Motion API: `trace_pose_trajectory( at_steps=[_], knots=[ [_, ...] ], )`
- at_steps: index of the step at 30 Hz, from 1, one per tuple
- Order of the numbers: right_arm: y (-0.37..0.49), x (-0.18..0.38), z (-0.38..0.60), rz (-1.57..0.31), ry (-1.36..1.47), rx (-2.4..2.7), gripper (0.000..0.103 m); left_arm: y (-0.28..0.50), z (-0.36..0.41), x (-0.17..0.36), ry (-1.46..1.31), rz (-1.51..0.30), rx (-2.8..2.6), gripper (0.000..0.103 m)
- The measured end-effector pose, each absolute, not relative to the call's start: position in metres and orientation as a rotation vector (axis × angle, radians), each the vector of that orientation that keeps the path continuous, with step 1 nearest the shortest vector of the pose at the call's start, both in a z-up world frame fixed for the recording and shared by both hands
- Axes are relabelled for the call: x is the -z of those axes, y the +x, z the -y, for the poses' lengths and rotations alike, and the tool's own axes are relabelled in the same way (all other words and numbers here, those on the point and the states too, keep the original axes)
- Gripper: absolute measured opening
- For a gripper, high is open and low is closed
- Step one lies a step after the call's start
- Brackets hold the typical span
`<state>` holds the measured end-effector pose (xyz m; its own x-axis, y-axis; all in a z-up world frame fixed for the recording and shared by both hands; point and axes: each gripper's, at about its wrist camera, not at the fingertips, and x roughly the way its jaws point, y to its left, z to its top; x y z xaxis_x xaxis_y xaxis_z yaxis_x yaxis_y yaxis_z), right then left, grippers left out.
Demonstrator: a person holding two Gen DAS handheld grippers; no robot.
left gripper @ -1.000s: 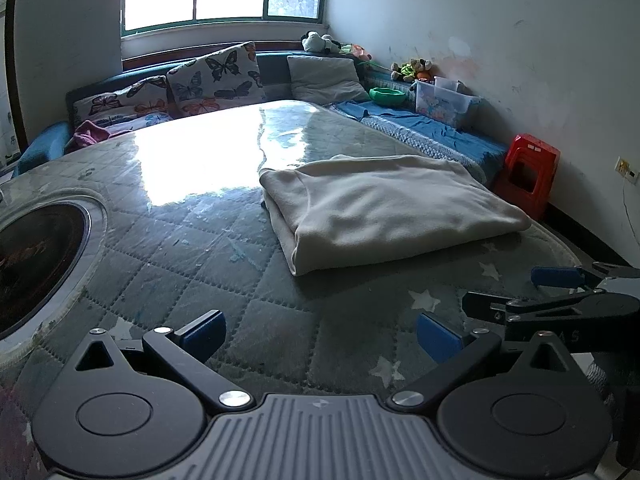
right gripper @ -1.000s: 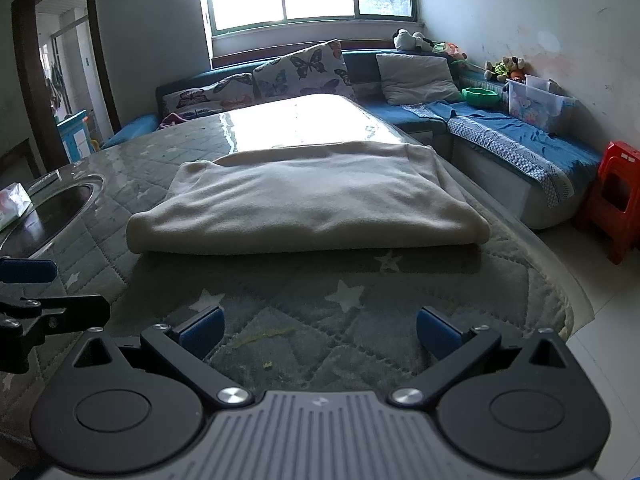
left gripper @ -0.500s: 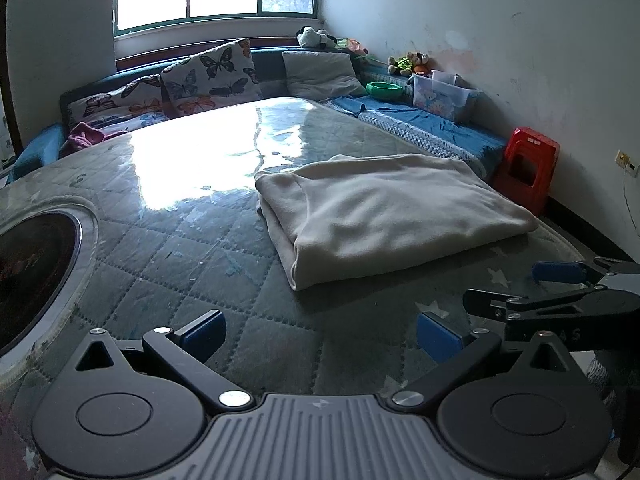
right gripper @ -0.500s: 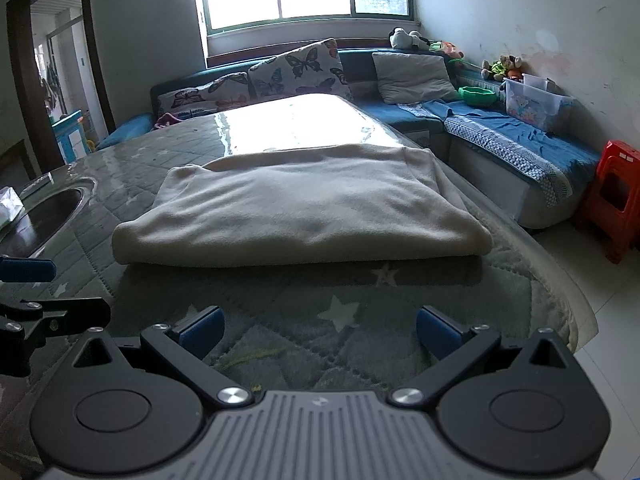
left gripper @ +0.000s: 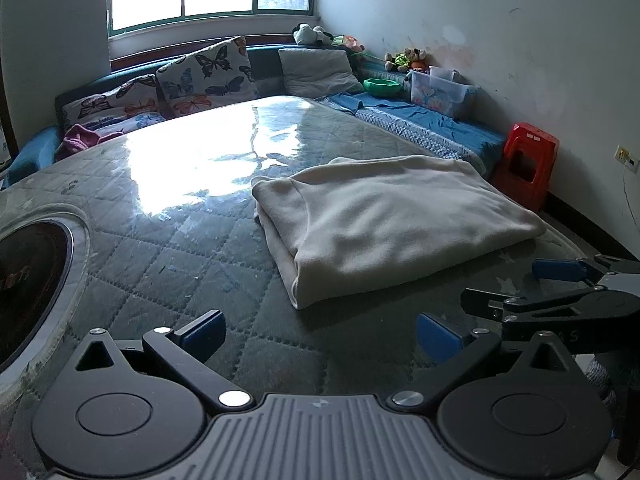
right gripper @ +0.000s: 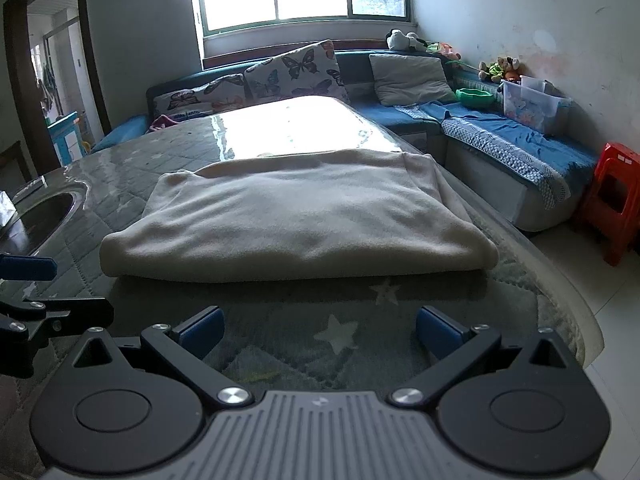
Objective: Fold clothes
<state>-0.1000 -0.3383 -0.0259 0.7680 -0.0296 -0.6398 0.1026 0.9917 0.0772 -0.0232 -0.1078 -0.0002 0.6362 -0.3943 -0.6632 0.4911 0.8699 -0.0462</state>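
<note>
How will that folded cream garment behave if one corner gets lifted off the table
The cream garment looks soft and fleecy, so it will probably droop and unfold. Its stacked layers suggest only the top one may rise. On the glossy table cover it might also slide.

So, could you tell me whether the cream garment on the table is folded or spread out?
Folded: the cream garment lies as a compact rectangle with stacked layers along its edge.
</note>
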Motion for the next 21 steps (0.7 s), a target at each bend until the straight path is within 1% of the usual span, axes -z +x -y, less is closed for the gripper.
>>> trace_pose_trajectory(
  at_steps=[21],
  knots=[
    [-0.068, 0.030, 0.329, -0.677, 0.101, 0.101, 0.103, -0.002, 0.106, 0.001, 0.140, -0.730, 0.484, 0.103]
  ],
)
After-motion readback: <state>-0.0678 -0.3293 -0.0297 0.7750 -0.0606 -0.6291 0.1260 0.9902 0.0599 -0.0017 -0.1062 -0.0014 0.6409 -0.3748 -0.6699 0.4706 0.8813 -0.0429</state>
